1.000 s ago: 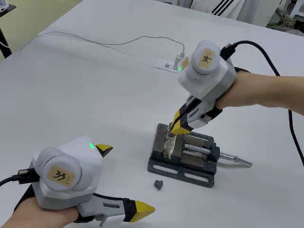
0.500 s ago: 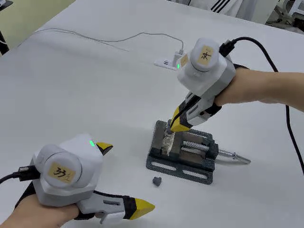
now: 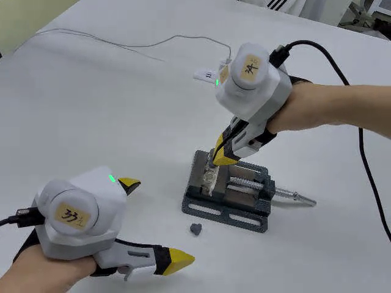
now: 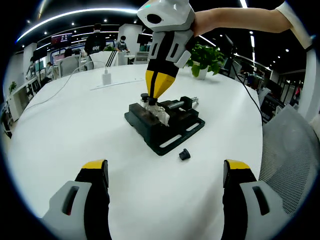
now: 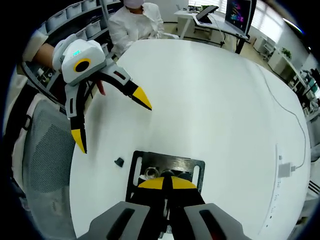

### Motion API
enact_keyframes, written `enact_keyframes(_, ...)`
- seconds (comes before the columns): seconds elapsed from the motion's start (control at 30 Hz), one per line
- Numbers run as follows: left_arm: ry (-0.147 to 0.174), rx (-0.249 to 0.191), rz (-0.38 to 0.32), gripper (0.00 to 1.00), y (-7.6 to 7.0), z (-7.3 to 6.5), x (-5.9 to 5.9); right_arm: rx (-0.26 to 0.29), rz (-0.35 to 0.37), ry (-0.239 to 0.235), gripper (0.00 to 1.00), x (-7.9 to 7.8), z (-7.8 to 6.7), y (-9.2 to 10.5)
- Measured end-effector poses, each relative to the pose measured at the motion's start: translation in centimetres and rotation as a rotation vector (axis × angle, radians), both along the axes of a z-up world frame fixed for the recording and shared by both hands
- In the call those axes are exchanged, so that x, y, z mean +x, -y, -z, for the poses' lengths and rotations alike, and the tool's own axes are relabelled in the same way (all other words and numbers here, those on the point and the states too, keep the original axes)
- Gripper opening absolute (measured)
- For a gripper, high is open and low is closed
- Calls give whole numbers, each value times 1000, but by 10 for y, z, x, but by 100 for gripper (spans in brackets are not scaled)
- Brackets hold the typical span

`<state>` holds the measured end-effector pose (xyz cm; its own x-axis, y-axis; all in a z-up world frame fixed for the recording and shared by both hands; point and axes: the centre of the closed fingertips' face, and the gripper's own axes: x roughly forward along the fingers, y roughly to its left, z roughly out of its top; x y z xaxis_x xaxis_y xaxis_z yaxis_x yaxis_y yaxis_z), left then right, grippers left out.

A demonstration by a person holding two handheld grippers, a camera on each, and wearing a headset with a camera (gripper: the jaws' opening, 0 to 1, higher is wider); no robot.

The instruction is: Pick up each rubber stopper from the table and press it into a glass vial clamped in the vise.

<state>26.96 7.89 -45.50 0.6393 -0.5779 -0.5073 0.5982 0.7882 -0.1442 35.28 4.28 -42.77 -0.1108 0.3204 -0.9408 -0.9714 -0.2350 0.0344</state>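
White tabletop (image 3: 91,110) carries a dark grey metal vise (image 3: 227,212) in the head view, with a clear glass vial (image 3: 209,180) clamped upright in it. The right gripper (image 3: 215,160) points down, its yellow tips pressed together right at the vial's top. A small dark grey rubber stopper (image 3: 195,229) lies loose on the tabletop just in front of the vise. The left gripper (image 3: 156,223) hovers low near it, jaws spread wide and holding nothing.

In the left gripper view, the stopper lies between and beyond the parted jaws, touching neither.

In the right gripper view, the closed tips overlap the vise; whether they pinch a stopper is hard to tell.
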Motion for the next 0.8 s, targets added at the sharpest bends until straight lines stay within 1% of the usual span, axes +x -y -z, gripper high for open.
enact_keyframes(0.13,1,-2,0,95,-1,0,1,-8,-8,13,0,-4,0,0)
enact_keyframes(0.3,-3,-4,-4,94,-2,2,3,-33,-29,31,0,-3,1,-1)
enact_keyframes(0.37,-2,-8,-4,94,-1,1,3,-43,-40,38,0,1,2,0)
enact_keyframes(0.5,-5,-6,3,94,-1,2,5,-49,-33,33,0,3,4,1)
enact_keyframes(0.53,-5,-5,5,94,-1,2,5,-51,-40,34,0,4,4,0)
enact_keyframes(0.67,-5,-7,8,94,0,2,7,-58,-24,25,0,6,5,-2)
enact_keyframes(0.7,-6,-8,9,94,0,2,7,-58,-40,28,0,6,5,-2)
enact_keyframes(0.8,-7,-8,12,94,1,3,8,-63,-36,25,0,6,6,-2)
